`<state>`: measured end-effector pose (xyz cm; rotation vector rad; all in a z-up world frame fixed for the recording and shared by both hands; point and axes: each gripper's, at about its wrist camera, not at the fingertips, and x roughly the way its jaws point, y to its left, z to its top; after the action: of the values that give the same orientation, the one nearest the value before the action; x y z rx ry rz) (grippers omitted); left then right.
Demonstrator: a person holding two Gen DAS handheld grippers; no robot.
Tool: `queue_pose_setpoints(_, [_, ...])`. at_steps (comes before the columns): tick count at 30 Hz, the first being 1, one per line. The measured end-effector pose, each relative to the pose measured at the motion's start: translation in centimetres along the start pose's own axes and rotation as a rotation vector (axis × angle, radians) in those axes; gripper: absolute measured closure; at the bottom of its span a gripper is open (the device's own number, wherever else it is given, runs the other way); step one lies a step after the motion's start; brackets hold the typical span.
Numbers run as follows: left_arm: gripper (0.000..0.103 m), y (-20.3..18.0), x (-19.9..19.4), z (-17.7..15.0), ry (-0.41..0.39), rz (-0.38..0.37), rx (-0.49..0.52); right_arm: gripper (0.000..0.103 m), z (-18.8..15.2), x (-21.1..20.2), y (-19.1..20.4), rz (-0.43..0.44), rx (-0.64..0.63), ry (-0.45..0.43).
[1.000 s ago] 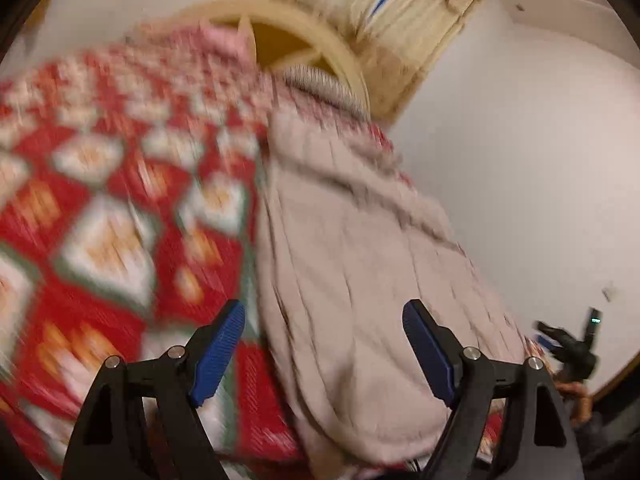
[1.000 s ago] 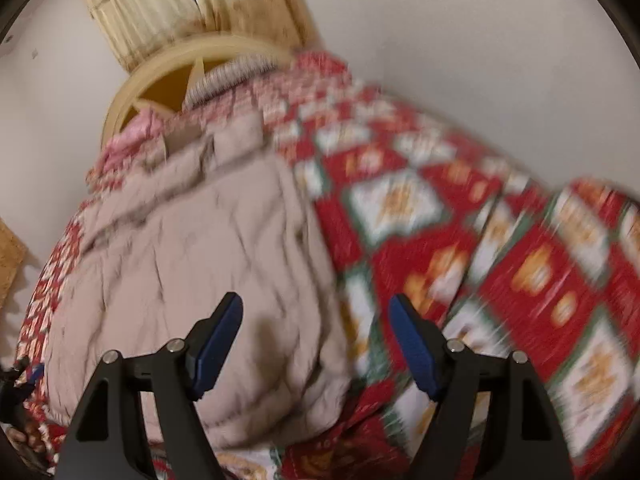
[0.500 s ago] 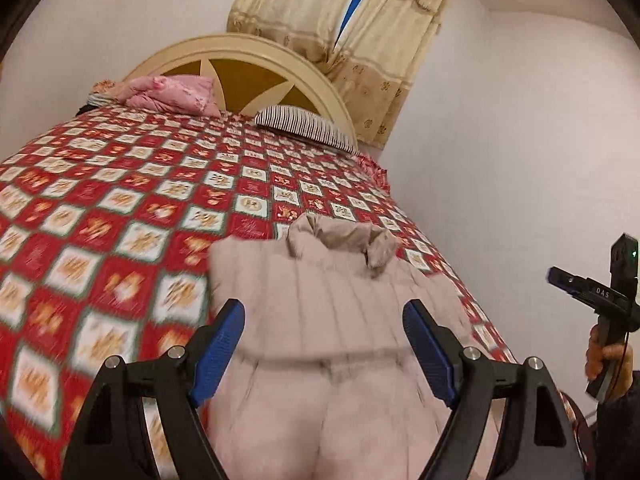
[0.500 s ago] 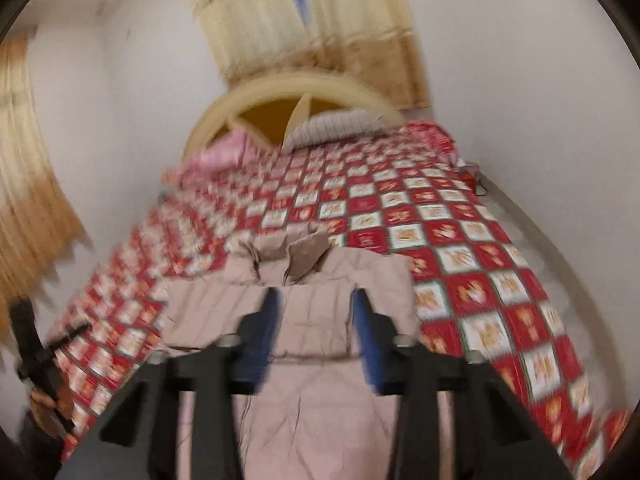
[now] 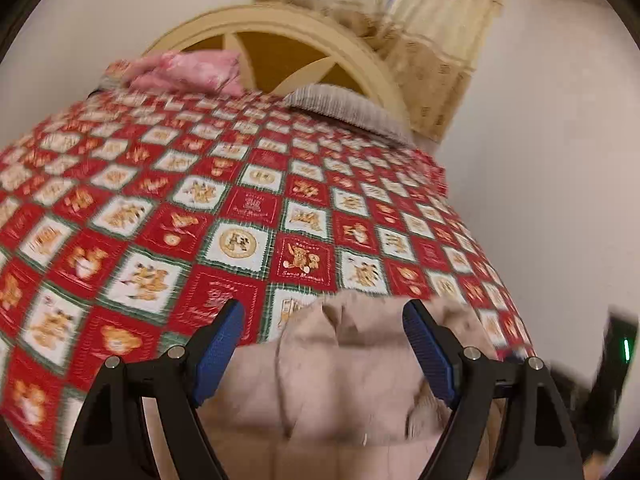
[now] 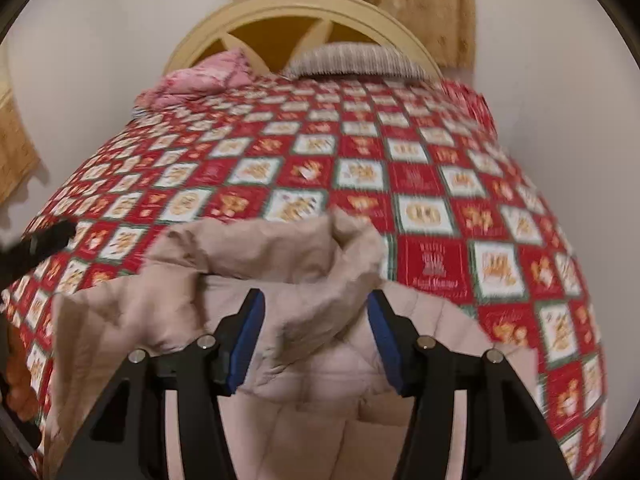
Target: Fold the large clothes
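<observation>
A beige quilted jacket (image 5: pixel 344 400) lies on the bed near its foot, collar pointing toward the headboard. In the left wrist view my left gripper (image 5: pixel 324 340) is open and empty just above the collar. In the right wrist view the jacket (image 6: pixel 280 280) spreads wide with its collar (image 6: pixel 352 244) raised. My right gripper (image 6: pixel 316 336) is open, jaws partly closed in, with the collar area between its blue pads (image 6: pixel 248 340); it holds nothing.
The bed has a red, white and green checked bedspread (image 5: pixel 240 208) (image 6: pixel 400 168). A pink pillow (image 5: pixel 188 72) and a striped pillow (image 5: pixel 352 108) lie by the cream headboard (image 6: pixel 304 12). Walls stand close on the right. The other gripper shows at the frame edges (image 5: pixel 616 360) (image 6: pixel 44 240).
Both grippers swung from beside the jacket to its collar end and moved down closer. The right gripper's jaws went from wide to narrower, then a little wider. The jacket still lies flat.
</observation>
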<state>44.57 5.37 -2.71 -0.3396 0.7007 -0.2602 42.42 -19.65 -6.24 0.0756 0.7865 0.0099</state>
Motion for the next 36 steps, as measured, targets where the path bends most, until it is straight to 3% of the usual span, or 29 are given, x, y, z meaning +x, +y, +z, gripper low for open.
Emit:
queue_pose_setpoints(2, [0.021, 0.3, 2.5, -0.9, 0.037, -0.031, -0.070, 0.046, -1.1, 1.0, -1.3, 0.009, 0.054, -0.011])
queue_pose_setpoints(4, [0.021, 1.0, 4.0, -2.9, 0.079, 0.010, -0.113, 0.046, -2.8, 2.2, -2.1, -0.002, 0.060, -0.004])
queue_pose_setpoints(6, [0.021, 2.0, 4.9, -5.5, 0.119, 0.076, -0.123, 0.046, -4.0, 4.3, -2.5, -0.027, 0.042, 0.067])
queue_pose_setpoints(7, [0.021, 2.9, 4.8, -6.9, 0.139, 0.074, -0.149, 0.046, -5.1, 5.5, -2.9, -0.032, 0.046, 0.113])
queue_pose_setpoints(12, [0.021, 3.0, 1.3, -9.2, 0.048, 0.046, -0.156, 0.046, -6.3, 4.7, -3.8, 0.019, 0.086, 0.043])
queue_pose_setpoints(21, [0.021, 1.8, 1.2, -10.0, 0.055, 0.108, -0.088, 0.044, -6.9, 4.7, -3.6, -0.001, 0.076, 0.004])
queue_pose_setpoints(25, [0.022, 3.0, -1.5, -9.8, -0.095, 0.067, -0.157, 0.044, -7.1, 4.5, -3.4, -0.012, 0.066, -0.007])
queue_pose_setpoints(29, [0.022, 3.7, -2.6, -8.9, -0.171, 0.075, -0.172, 0.044, -7.2, 4.4, -3.7, 0.005, 0.083, -0.017])
queue_pose_setpoints(31, [0.022, 4.0, -1.9, -8.7, -0.142, 0.076, -0.176, 0.044, -7.2, 4.3, -3.7, 0.009, 0.083, -0.024])
queue_pose_setpoints(33, [0.022, 4.9, 0.7, -8.6, -0.022, 0.085, -0.211, 0.044, -7.2, 3.8, -3.9, 0.019, 0.092, -0.052])
queue_pose_setpoints(35, [0.022, 5.5, 2.2, -8.6, 0.052, 0.102, -0.227, 0.044, -7.5, 2.4, -4.4, 0.035, 0.120, -0.134])
queue_pose_setpoints(36, [0.022, 5.4, 2.3, -8.6, 0.052, 0.108, -0.221, 0.042, -7.6, 2.1, -4.6, 0.030, 0.130, -0.151])
